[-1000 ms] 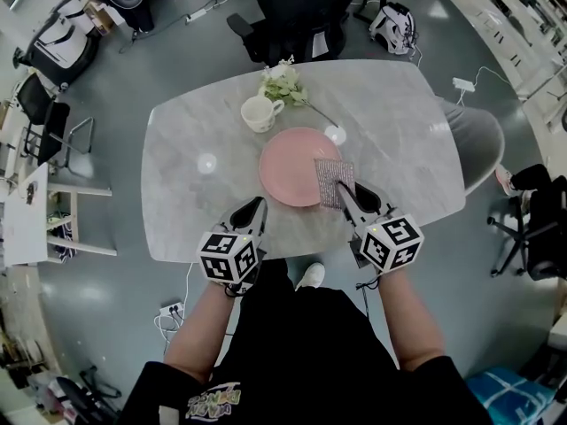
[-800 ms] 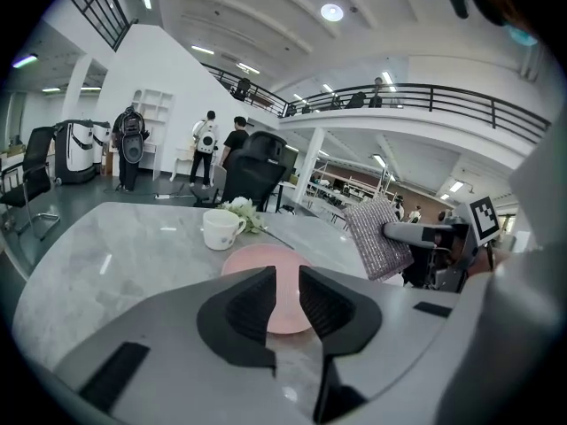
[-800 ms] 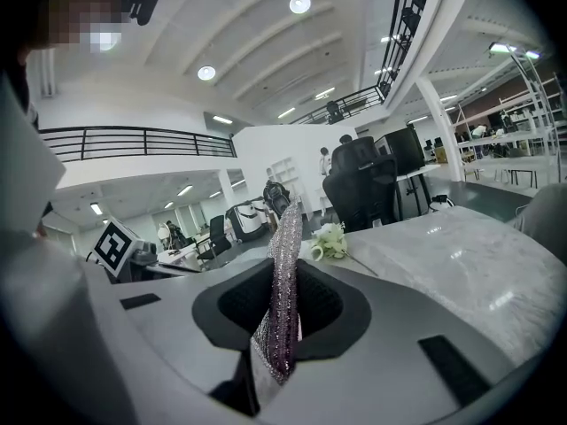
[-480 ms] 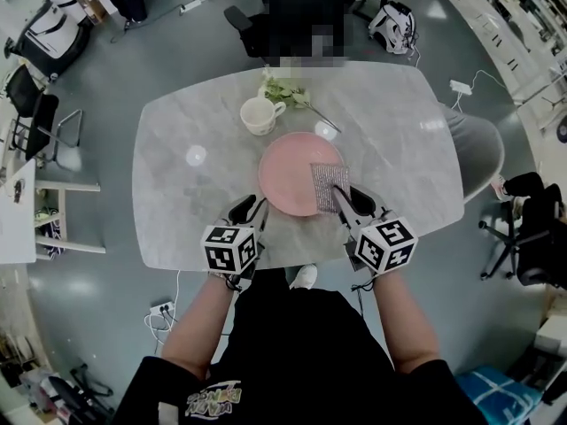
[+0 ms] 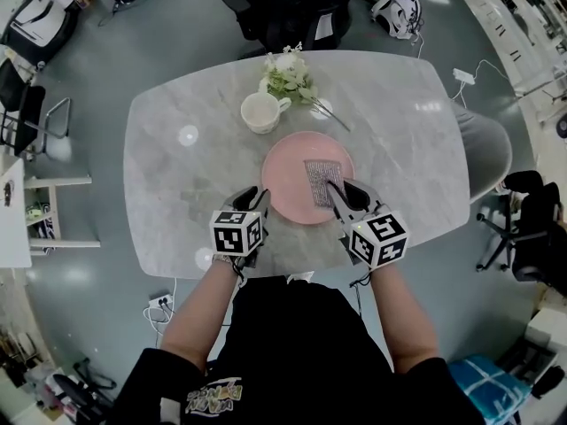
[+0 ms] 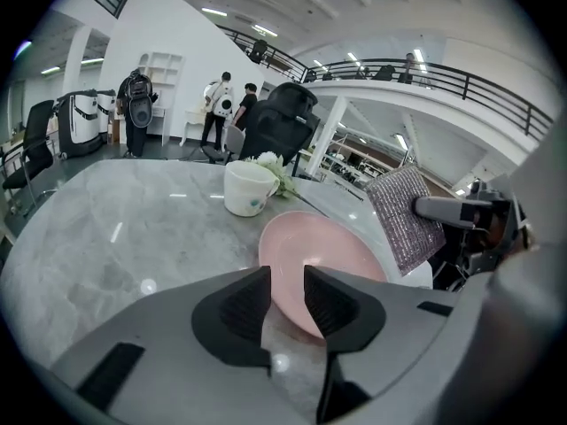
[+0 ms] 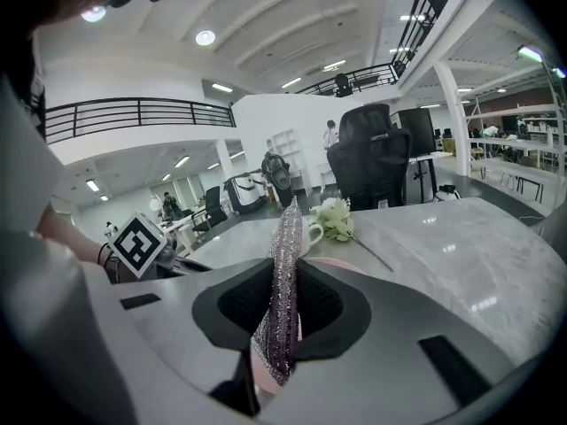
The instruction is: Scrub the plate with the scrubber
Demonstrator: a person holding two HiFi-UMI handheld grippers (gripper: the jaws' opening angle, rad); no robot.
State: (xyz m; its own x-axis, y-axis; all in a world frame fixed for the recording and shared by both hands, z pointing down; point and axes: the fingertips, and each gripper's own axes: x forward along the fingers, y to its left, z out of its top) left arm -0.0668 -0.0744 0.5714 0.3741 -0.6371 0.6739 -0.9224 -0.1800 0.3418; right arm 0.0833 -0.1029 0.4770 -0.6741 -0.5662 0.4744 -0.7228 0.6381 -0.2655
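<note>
A pink plate [image 5: 292, 182] lies on the marble table [image 5: 177, 175] in front of me. My right gripper [image 5: 341, 195] is shut on a silvery mesh scrubber [image 5: 319, 177], which hangs over the right half of the plate. In the right gripper view the scrubber [image 7: 283, 264] stands edge-on, pinched between the pads. My left gripper [image 5: 252, 200] sits at the plate's near left rim. Its jaws stand a little apart and open [image 6: 285, 301], and the plate [image 6: 328, 246] shows through the gap with no pad pressing on it. The scrubber [image 6: 406, 218] shows at the right of that view.
A white cup [image 5: 262, 112] stands just behind the plate, with a sprig of white flowers [image 5: 288, 78] beyond it. A black office chair [image 5: 297, 7] stands at the table's far side. The table's near edge runs just under both grippers.
The right gripper has carried the scrubber left from the plate's right rim to over the plate. The left gripper has moved forward to the plate's near left rim.
</note>
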